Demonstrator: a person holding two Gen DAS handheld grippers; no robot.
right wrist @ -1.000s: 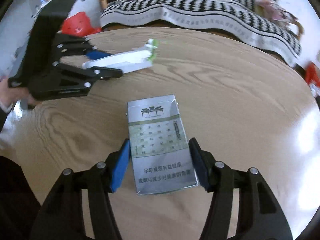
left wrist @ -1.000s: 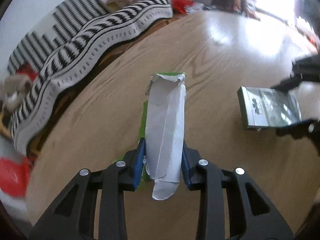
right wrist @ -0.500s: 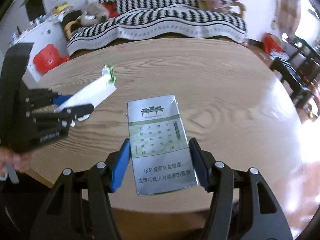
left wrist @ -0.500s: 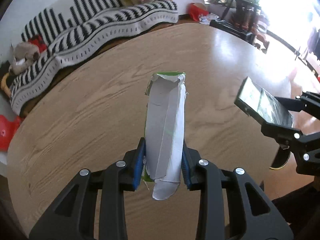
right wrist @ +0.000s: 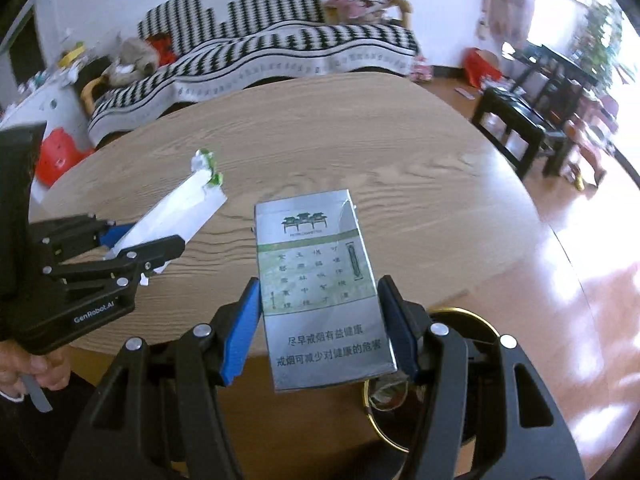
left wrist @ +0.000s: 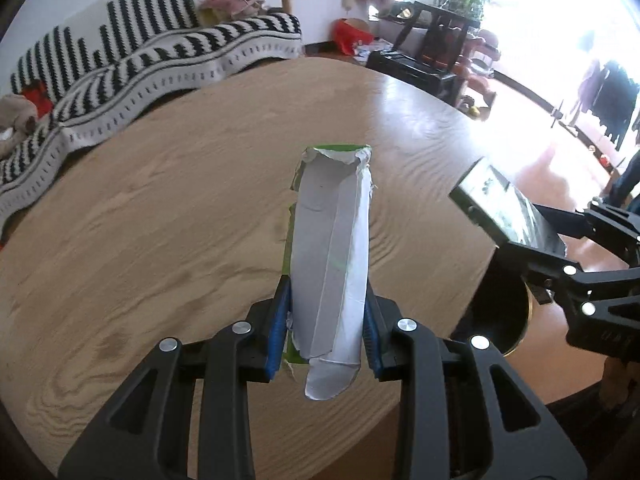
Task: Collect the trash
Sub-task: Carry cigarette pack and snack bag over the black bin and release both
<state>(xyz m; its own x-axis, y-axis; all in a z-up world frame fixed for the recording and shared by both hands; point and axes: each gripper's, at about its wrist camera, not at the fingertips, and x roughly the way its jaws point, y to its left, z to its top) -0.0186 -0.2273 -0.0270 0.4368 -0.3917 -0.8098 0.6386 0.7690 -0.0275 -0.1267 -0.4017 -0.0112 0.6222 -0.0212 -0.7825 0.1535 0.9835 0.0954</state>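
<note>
Your left gripper (left wrist: 325, 332) is clamped on a torn green-and-white wrapper (left wrist: 332, 256), its blue pads pressing both long sides of the flattened, silvery-white sleeve, whose ragged green-edged end points away from you over the round wooden table (left wrist: 160, 208). In the right wrist view the same wrapper (right wrist: 176, 216) juts up at a slant from that gripper (right wrist: 138, 246), and your hand (right wrist: 32, 368) shows at the bottom left behind its black body. Your right gripper (right wrist: 320, 328) is clamped on a silver cigarette pack (right wrist: 320, 288), pads pressed on its two long edges, printed face toward the camera with green lettering and a pavilion emblem near the top. Seen from the left wrist, that pack (left wrist: 508, 216) is tilted, out past the table's near right edge. Below the pack, beside the table edge, stands a dark bin with a gold rim (right wrist: 380, 424), with some crumpled scraps visible inside; from the left wrist the bin (left wrist: 500, 320) sits just under the right gripper (left wrist: 560, 248). Beyond the table lie a sofa under a black-and-white striped throw (right wrist: 280, 52) and dark wooden chairs (right wrist: 520, 120) near the bright window.
</note>
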